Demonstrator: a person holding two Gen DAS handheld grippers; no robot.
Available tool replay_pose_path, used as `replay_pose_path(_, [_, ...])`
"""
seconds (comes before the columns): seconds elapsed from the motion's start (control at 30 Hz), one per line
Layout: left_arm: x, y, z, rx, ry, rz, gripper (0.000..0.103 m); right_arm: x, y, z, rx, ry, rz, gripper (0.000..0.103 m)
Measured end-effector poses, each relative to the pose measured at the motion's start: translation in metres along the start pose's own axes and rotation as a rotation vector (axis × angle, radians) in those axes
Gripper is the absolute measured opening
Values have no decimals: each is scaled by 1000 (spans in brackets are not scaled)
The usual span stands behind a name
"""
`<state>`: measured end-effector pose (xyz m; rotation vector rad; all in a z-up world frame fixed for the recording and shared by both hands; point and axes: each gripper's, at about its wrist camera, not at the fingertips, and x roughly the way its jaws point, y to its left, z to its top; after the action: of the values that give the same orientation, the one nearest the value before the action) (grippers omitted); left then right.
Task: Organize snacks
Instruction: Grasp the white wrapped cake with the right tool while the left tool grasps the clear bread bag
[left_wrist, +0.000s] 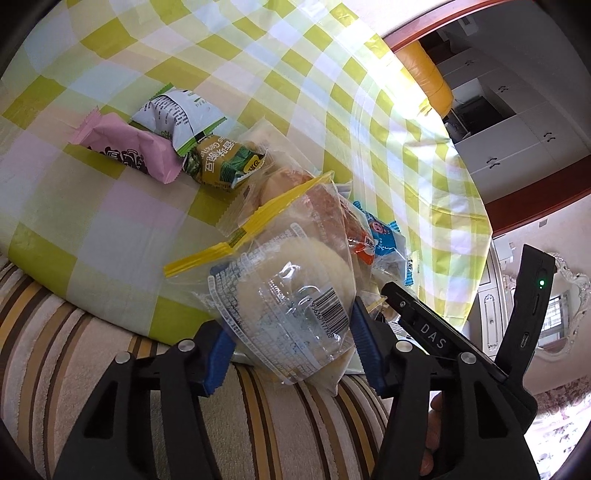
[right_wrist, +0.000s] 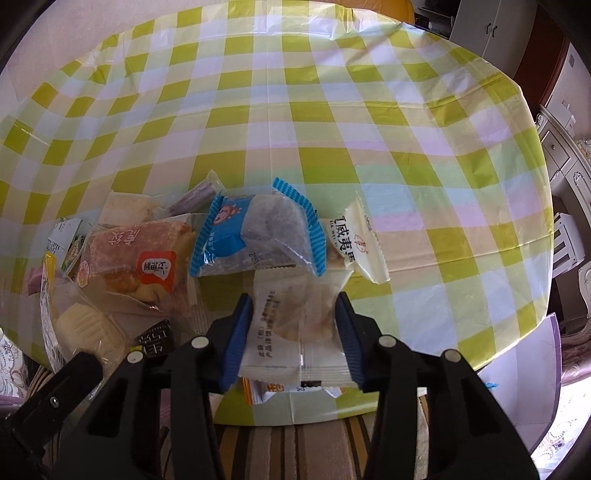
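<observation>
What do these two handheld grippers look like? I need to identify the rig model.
Both the left gripper and right gripper have glossy black plastic arms with silver rivets and ribbed blue finger pads. One black body reads "DAS" and shows a green light.

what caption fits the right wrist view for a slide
Right gripper shut on a white snack packet above the checked tablecloth, with a blue packet just beyond.
</observation>
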<state>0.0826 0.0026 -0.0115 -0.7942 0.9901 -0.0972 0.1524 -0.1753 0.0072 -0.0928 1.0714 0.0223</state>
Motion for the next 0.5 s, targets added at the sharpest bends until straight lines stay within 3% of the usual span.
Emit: replay_pose_path(0.5, [-29, -12, -4, 60, -124, 34, 54, -45, -33, -12, 47, -97, 105, 44])
